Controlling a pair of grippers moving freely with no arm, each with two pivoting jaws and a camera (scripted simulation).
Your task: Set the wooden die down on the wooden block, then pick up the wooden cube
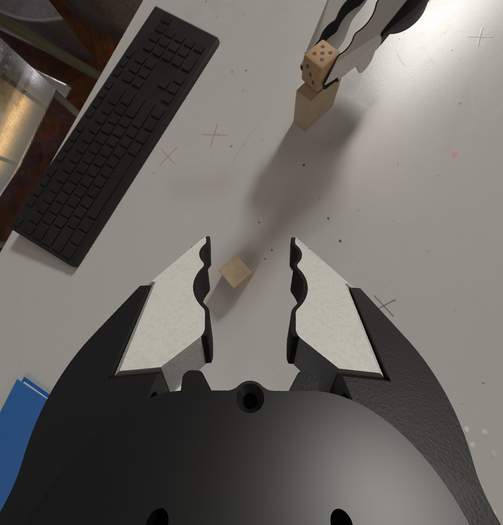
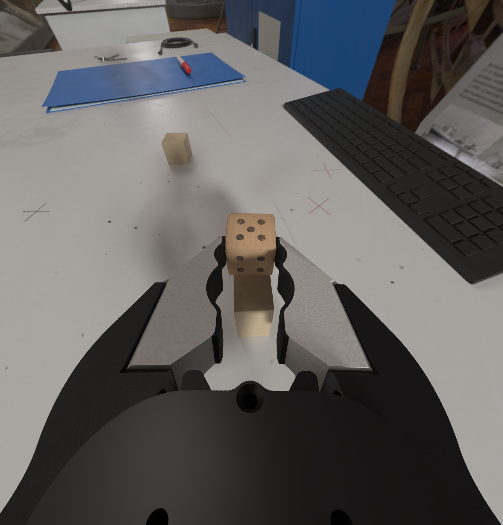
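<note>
Right gripper point(image 2: 250, 248): fingers point(image 2: 220, 255) closed on the wooden die point(image 2: 250, 244), one pad against each side face. The die sits at the fingertips, five-pip face up, four-pip face toward the camera. Directly below it stands the wooden block point(image 2: 253, 308), upright on the desk point(image 2: 88, 255). In the right wrist view the die's lower edge meets the block's top; whether the two actually touch cannot be told. The left wrist view shows the same arrangement from farther off: die point(image 1: 318, 66) over block point(image 1: 314, 106), with the right gripper point(image 1: 331, 72) reaching in from the top of the frame.

Left gripper point(image 1: 250, 247): fingers point(image 1: 204, 255) spread apart, holding nothing. It hovers above the desk point(image 1: 415, 227), looking down. The wooden cube point(image 1: 235, 272) lies on the desk between the two fingertips as seen from above, nearer the left one, with no contact visible. In the right wrist view the cube point(image 2: 177, 148) stands alone, well apart from the block.

Surroundings: a black keyboard point(image 1: 116, 136) lies along the desk edge, to the right in the right wrist view point(image 2: 409, 176). A blue folder point(image 2: 142, 81) lies beyond the cube, with a red-capped marker point(image 2: 183, 64) on it. Behind the folder are a set of keys point(image 2: 109, 58) and a coiled black cable point(image 2: 176, 44). Pencilled and red crosses mark the desk surface.
</note>
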